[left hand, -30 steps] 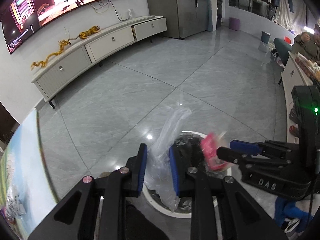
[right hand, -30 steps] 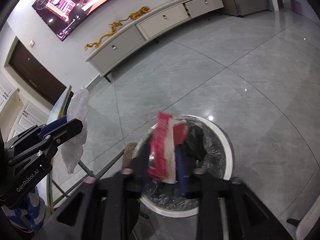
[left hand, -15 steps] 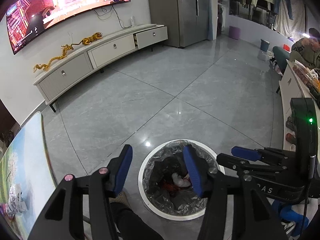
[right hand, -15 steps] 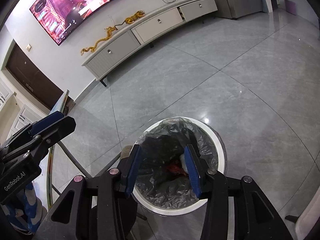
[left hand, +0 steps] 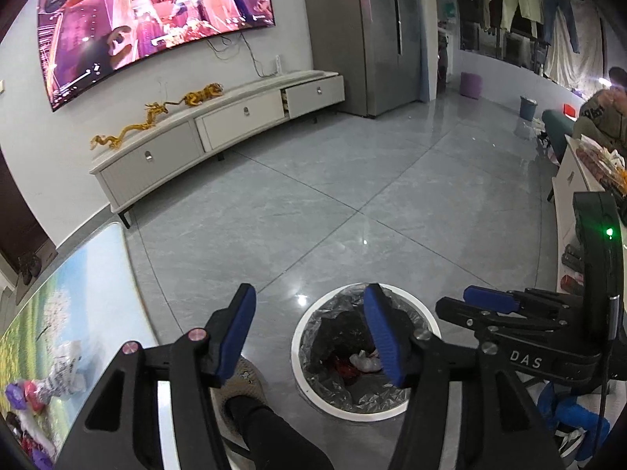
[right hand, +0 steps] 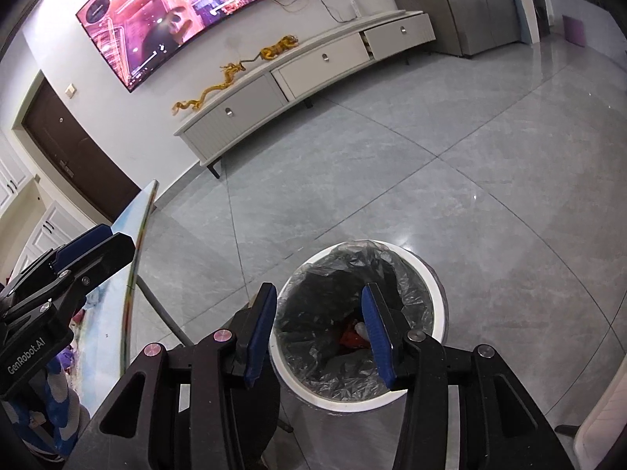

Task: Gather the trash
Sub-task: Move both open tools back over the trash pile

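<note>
While both grippers hang over the floor, the left gripper (left hand: 309,333) has its jaws spread wide with nothing between the blue pads, and the right gripper (right hand: 321,329) is released the same way, empty. Below them stands a round white trash bin (right hand: 435,293) lined with a grey plastic bag (right hand: 325,270). At the bottom of the bag lies the trash (left hand: 362,360): a crumpled white piece next to something red. From the right wrist view the same red and white scraps (right hand: 350,335) show just beside the right pad. To the left, a table (left hand: 78,293) with a printed meadow top holds more wrappers (left hand: 62,376) near its lower edge. Across the grey tiled floor (left hand: 333,203), a long low cabinet (left hand: 219,133) sits under a wall television (left hand: 149,15).
</note>
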The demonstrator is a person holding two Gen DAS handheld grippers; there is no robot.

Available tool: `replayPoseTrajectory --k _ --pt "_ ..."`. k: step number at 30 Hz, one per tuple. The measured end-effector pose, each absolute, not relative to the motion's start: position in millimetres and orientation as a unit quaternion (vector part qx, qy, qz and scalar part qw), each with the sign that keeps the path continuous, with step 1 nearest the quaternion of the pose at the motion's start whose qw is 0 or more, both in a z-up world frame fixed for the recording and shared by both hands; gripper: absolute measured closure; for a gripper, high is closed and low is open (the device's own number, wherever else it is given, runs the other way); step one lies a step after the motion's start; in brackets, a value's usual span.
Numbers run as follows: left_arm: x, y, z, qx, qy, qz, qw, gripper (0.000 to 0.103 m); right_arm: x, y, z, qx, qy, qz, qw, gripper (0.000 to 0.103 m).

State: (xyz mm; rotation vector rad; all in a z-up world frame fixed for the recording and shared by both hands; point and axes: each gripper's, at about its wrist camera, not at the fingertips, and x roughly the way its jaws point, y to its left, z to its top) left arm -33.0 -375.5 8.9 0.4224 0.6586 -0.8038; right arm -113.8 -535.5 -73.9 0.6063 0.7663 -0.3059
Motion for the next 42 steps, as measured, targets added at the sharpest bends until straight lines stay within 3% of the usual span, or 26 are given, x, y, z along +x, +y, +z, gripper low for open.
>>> replayPoseTrajectory --k 23,35,42 --pt "-32.6 -246.6 69.5 0.118 0.268 -0.296 0.909 0.046 -100.8 -450.1 -4.7 0.212 0.356 -0.086 0.906 0.058" --pt "-14.3 -136.6 52.8 0.064 0.288 -0.227 0.928 0.046 -76.1 -391.1 24.1 0.160 0.363 -0.042 0.917 0.058" --pt "7.8 -32.8 26.2 0.010 0.321 -0.149 0.935 0.046 -49.0 -344.6 28.7 0.134 0.374 0.001 0.918 0.051"
